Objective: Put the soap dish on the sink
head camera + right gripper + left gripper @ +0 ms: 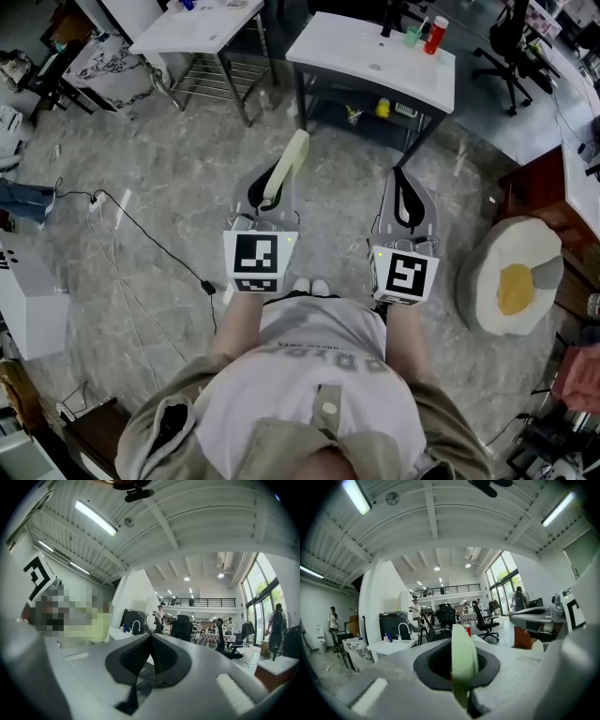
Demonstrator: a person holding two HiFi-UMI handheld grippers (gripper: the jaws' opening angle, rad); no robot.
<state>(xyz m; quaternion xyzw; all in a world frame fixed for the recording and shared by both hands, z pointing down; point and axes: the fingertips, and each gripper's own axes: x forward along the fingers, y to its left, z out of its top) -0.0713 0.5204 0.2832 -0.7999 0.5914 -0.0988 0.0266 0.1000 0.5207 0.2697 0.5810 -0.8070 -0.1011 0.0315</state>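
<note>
The soap dish [292, 155] is pale green and stands on edge, pinched between the jaws of my left gripper [266, 187]. In the left gripper view the soap dish [464, 660] rises upright from the dark pads. My right gripper [402, 178] is held beside it at about the same height, shut with nothing between its pads, as the right gripper view [151, 656] confirms. Ahead across the floor stands a white sink counter [375, 56] with a dark faucet [386, 19]. A second white sink table [197, 26] stands to its left.
A red bottle [435, 35] and a green cup [412, 36] stand on the nearer sink counter. A fried-egg cushion [511, 277] lies at the right beside a wooden cabinet [553, 187]. A black cable [141, 234] runs over the marble floor at the left.
</note>
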